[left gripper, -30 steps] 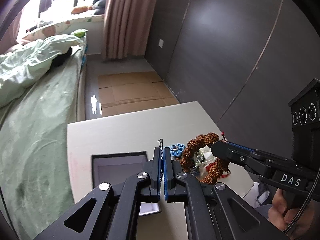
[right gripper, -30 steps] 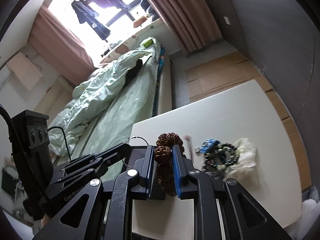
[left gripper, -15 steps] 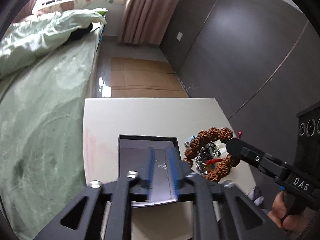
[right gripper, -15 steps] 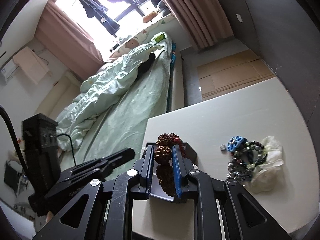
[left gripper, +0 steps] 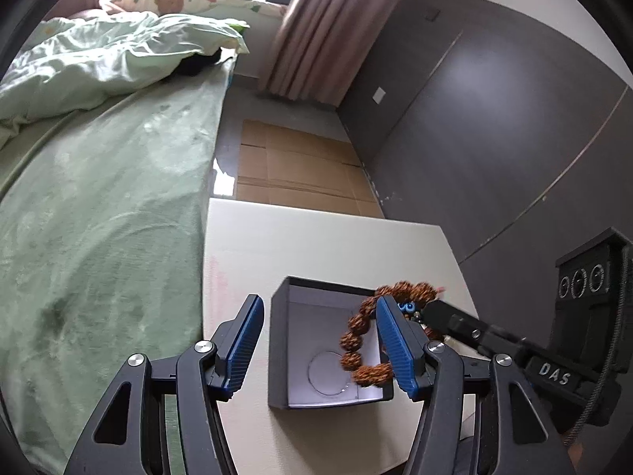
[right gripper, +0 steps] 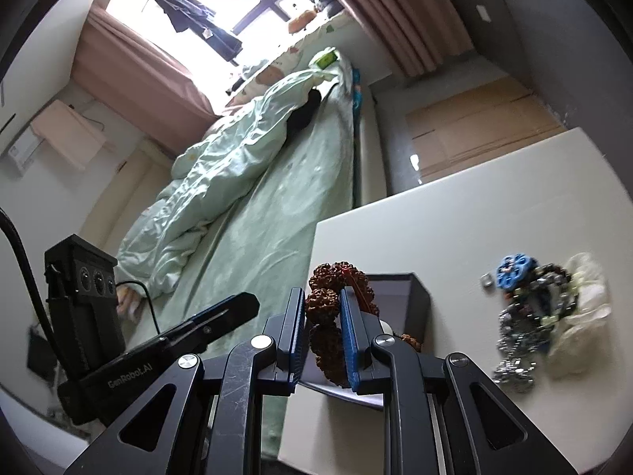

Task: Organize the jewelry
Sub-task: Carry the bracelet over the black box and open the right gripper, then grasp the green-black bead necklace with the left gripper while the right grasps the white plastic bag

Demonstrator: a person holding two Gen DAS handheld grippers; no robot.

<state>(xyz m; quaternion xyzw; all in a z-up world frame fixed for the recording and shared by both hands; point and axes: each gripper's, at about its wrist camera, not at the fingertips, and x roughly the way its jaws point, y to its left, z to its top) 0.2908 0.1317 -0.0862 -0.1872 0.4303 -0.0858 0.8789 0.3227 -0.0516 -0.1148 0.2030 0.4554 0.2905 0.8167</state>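
A dark grey open jewelry box (left gripper: pixel 316 340) with a pale lining sits on the white table (left gripper: pixel 316 245). My left gripper (left gripper: pixel 318 342) is open, its fingers on either side of the box. My right gripper (right gripper: pixel 323 330) is shut on a brown rudraksha bead bracelet (right gripper: pixel 322 304) and holds it over the box's right part; the bracelet hangs there in the left wrist view (left gripper: pixel 364 340). The box shows behind the right fingers (right gripper: pixel 411 301).
A pile of bead bracelets and chains (right gripper: pixel 530 316) with a blue flower piece (right gripper: pixel 512 271) and a white pouch (right gripper: pixel 581 308) lies on the table to the right. A green bed (left gripper: pixel 99 198) borders the table's left edge. Cardboard (left gripper: pixel 292 170) covers the floor beyond.
My left gripper has opened from shut and now straddles the box. My right gripper has carried the brown bracelet leftward, away from the pile, to above the box.
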